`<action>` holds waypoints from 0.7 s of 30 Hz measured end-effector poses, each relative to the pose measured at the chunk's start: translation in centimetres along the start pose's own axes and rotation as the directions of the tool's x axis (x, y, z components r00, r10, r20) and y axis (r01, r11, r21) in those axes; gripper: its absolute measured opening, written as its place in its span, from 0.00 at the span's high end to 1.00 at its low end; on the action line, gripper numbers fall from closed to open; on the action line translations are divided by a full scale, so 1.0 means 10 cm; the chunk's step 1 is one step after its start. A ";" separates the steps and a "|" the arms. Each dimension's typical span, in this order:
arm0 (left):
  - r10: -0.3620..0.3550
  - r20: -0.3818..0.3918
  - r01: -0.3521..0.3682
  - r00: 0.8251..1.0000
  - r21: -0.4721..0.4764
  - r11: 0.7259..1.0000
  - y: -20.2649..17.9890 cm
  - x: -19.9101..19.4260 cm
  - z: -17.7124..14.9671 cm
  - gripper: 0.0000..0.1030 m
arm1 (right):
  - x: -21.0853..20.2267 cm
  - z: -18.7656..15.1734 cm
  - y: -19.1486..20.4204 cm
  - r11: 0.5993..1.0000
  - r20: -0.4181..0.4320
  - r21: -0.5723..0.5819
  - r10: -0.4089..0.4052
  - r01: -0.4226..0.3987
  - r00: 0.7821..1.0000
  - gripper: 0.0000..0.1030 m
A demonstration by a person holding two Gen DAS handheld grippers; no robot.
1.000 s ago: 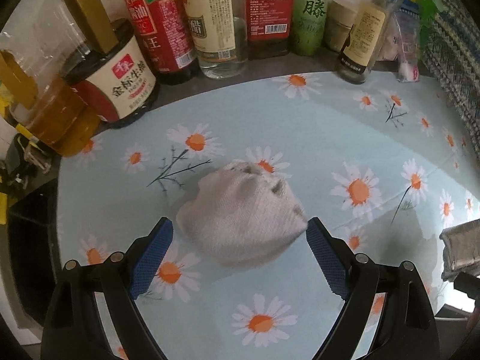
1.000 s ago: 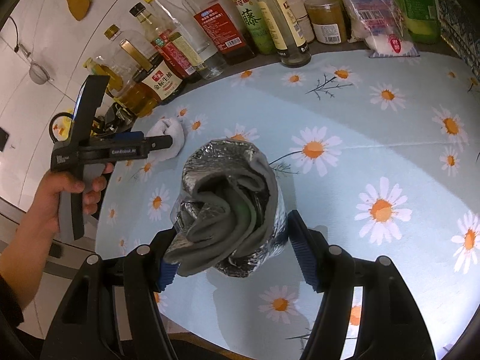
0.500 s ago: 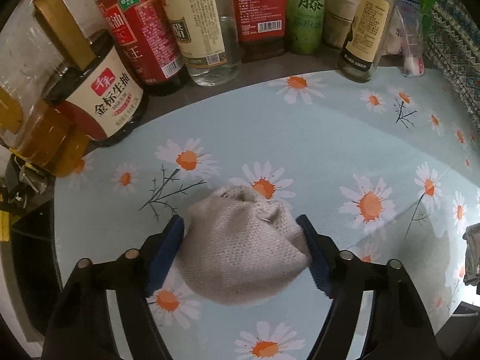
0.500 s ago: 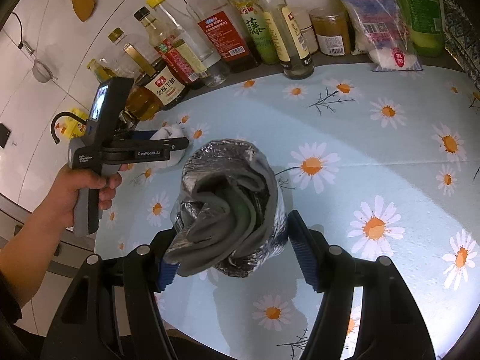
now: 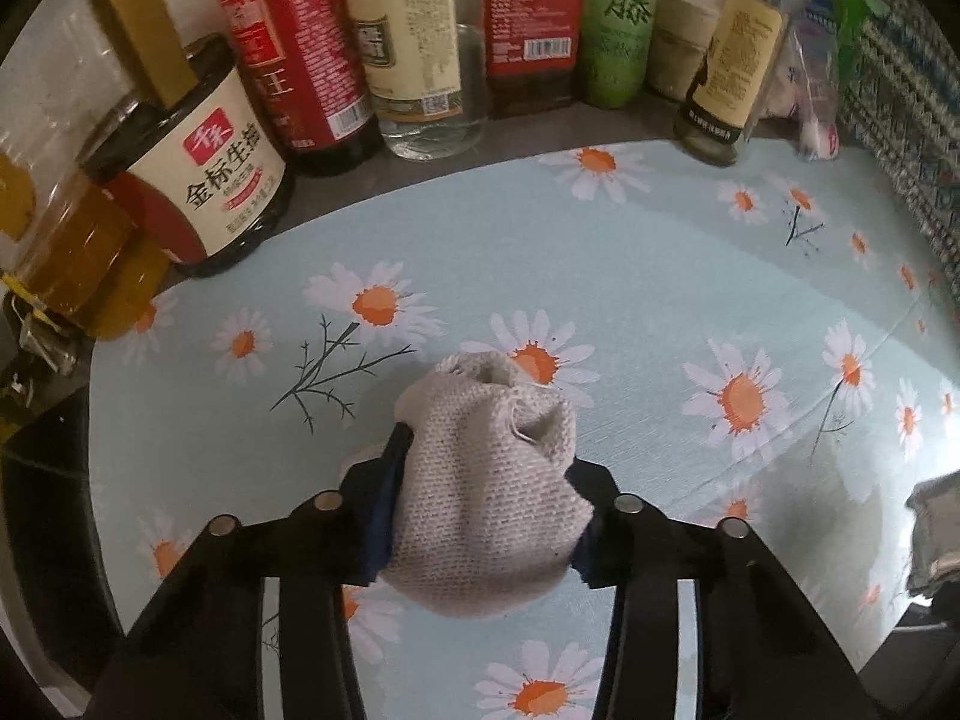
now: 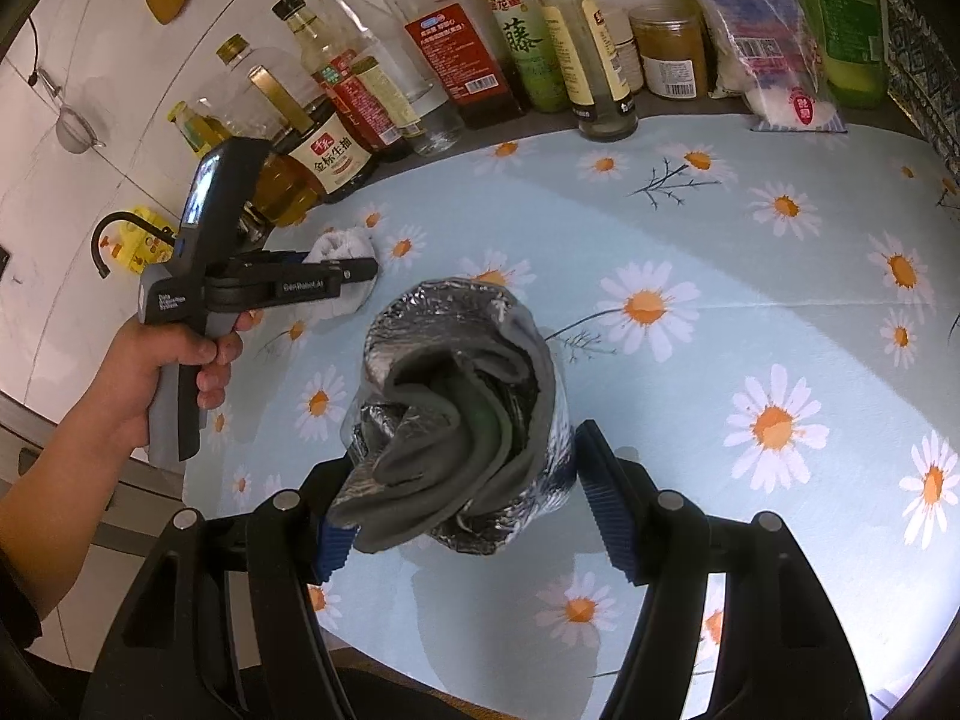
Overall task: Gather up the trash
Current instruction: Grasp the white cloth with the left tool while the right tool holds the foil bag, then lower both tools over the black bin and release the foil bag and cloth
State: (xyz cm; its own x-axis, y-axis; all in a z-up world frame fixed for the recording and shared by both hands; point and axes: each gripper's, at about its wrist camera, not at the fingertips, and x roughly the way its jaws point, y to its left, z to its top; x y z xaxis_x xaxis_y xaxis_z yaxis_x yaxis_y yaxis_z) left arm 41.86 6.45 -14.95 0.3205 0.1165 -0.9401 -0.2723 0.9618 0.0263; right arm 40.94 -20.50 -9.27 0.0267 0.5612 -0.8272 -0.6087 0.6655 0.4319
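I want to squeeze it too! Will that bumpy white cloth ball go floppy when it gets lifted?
Probably soft: the cloth ball bulges and creases where the left gripper pinches it. It likely sags a little yet keeps its bunched shape. The rough weave probably resists slipping.

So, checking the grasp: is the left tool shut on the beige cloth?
Shut: the left tool presses both sides of the bunched beige cloth.
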 end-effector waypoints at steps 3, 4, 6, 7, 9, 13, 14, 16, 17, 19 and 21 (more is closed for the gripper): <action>-0.023 0.018 0.023 1.000 -0.017 1.000 0.06 -0.06 -0.04 0.64 | 0.00 -0.04 0.07 1.000 0.000 -0.006 -0.010 0.010 1.000 0.36; -0.031 0.022 0.031 0.999 -0.020 0.999 0.07 -0.10 -0.06 0.66 | 0.00 -0.05 0.11 1.000 0.002 -0.009 -0.013 0.013 1.000 0.36; -0.051 0.041 0.052 0.998 -0.020 0.998 0.10 -0.21 -0.11 0.68 | 0.01 -0.06 0.16 1.000 0.000 -0.008 -0.019 0.019 1.000 0.36; -0.057 0.055 0.058 0.997 -0.016 0.998 0.10 -0.29 -0.14 0.68 | 0.02 -0.07 0.21 1.000 -0.002 -0.008 -0.023 0.023 1.000 0.36; -0.076 0.084 0.077 0.994 -0.015 0.997 0.14 -0.41 -0.22 0.68 | 0.03 -0.07 0.28 0.999 0.002 -0.011 -0.033 0.033 0.999 0.36; -0.134 0.129 0.138 0.983 -0.026 0.990 0.22 -0.61 -0.40 0.68 | 0.06 -0.08 0.51 0.997 0.014 -0.031 -0.065 0.065 0.998 0.36; -0.145 0.136 0.150 0.980 -0.024 0.988 0.24 -0.67 -0.47 0.68 | 0.06 -0.08 0.56 0.997 0.023 -0.035 -0.068 0.069 0.997 0.36; -0.159 0.152 0.164 0.975 -0.021 0.986 0.27 -0.79 -0.57 0.68 | 0.05 -0.10 0.66 0.998 0.037 -0.028 -0.061 0.062 0.997 0.36; -0.168 0.171 0.174 0.971 -0.021 0.984 0.31 -0.89 -0.65 0.68 | 0.05 -0.12 0.72 0.998 0.042 -0.024 -0.059 0.060 0.997 0.36; -0.186 0.199 0.195 0.962 -0.022 0.981 0.37 -1.06 -0.80 0.68 | 0.05 -0.16 0.84 0.998 0.046 -0.029 -0.063 0.064 0.997 0.36; -0.203 0.214 0.212 0.955 -0.021 0.977 0.41 -1.16 -0.90 0.68 | 0.05 -0.19 0.96 0.997 0.043 -0.043 -0.067 0.069 0.997 0.36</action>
State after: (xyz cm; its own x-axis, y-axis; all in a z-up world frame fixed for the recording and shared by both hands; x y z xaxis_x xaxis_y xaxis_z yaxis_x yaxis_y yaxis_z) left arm 28.90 6.87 -7.00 0.5561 -0.0309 -0.8305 -0.2167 0.9593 -0.1808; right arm 33.57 -14.73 -6.21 0.1016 0.5360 -0.8381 -0.6388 0.6810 0.3580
